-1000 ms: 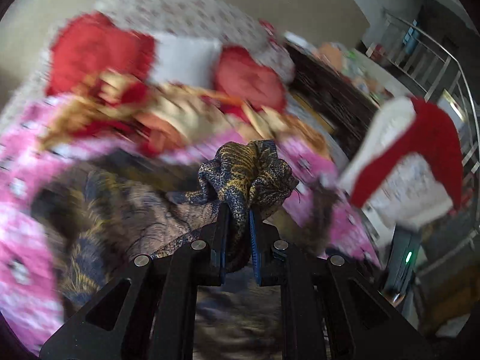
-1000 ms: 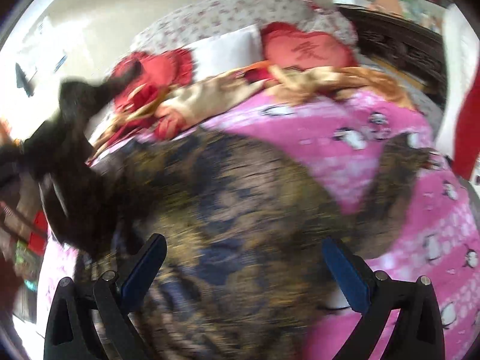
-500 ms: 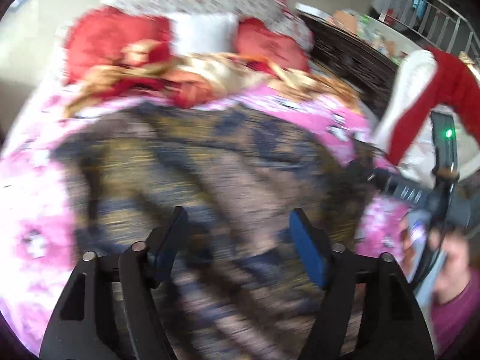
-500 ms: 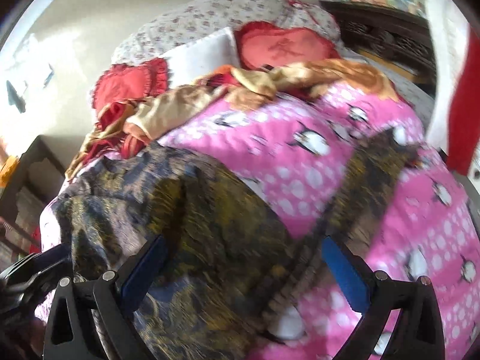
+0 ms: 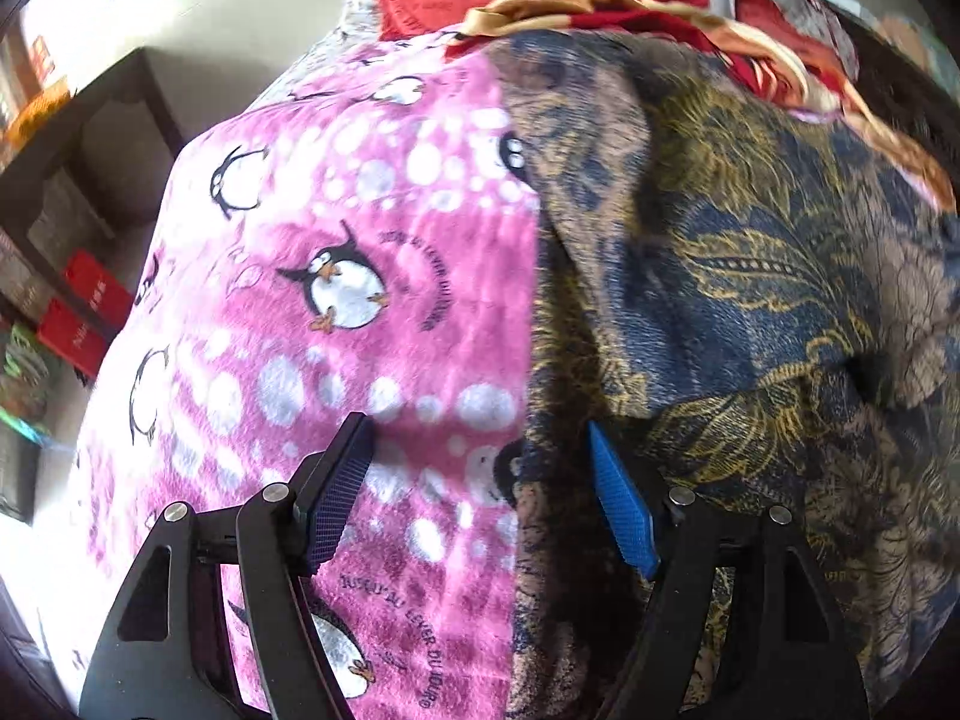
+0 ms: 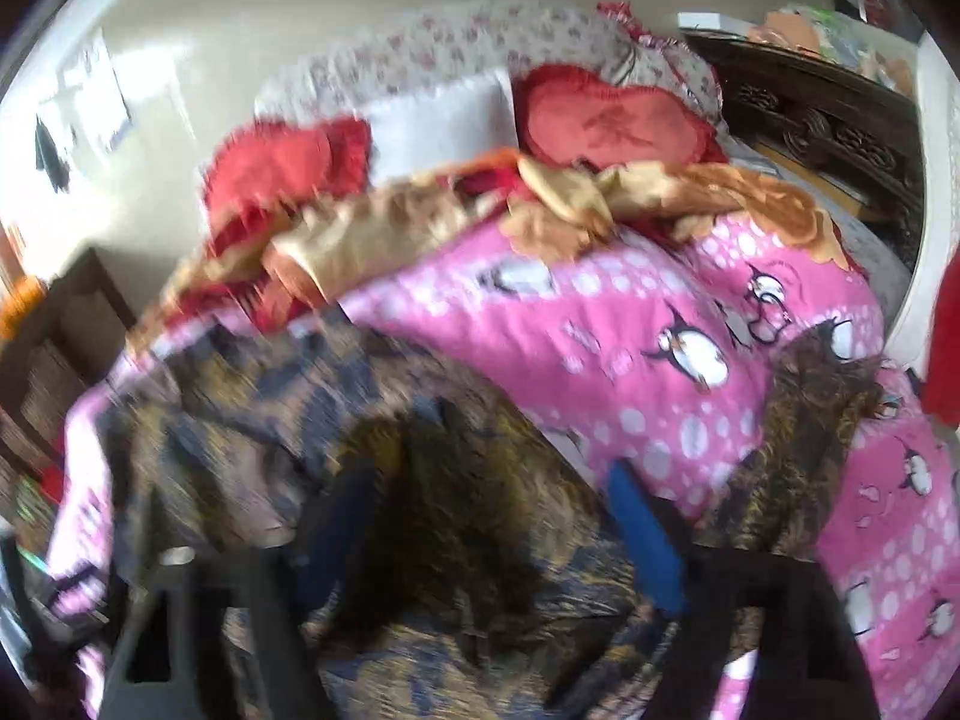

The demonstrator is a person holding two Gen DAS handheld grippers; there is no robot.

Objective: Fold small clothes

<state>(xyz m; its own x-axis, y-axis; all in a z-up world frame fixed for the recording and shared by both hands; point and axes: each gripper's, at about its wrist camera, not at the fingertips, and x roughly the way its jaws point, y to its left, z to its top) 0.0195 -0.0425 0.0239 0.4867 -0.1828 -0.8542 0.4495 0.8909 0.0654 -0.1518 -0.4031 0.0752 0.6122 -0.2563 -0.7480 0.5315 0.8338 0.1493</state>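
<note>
A dark blue, brown and gold patterned garment (image 5: 750, 276) lies spread on a pink penguin blanket (image 5: 336, 300). My left gripper (image 5: 480, 480) is open and empty, low over the garment's left edge, one finger over the blanket and one over the cloth. In the blurred right wrist view the same garment (image 6: 300, 456) lies at lower left, with a sleeve (image 6: 798, 432) stretched to the right. My right gripper (image 6: 480, 534) is open and empty just above the cloth.
Red heart cushions (image 6: 606, 120), a white pillow (image 6: 438, 114) and a gold-and-red crumpled cloth (image 6: 420, 222) lie at the head of the bed. A dark shelf (image 5: 78, 168) stands left of the bed. A dark carved cabinet (image 6: 828, 120) stands to the right.
My left gripper let go of the bunched garment, opened, and swung left to the garment's left edge. The garment now lies spread on the blanket. My right gripper stayed open and dropped closer to the cloth.
</note>
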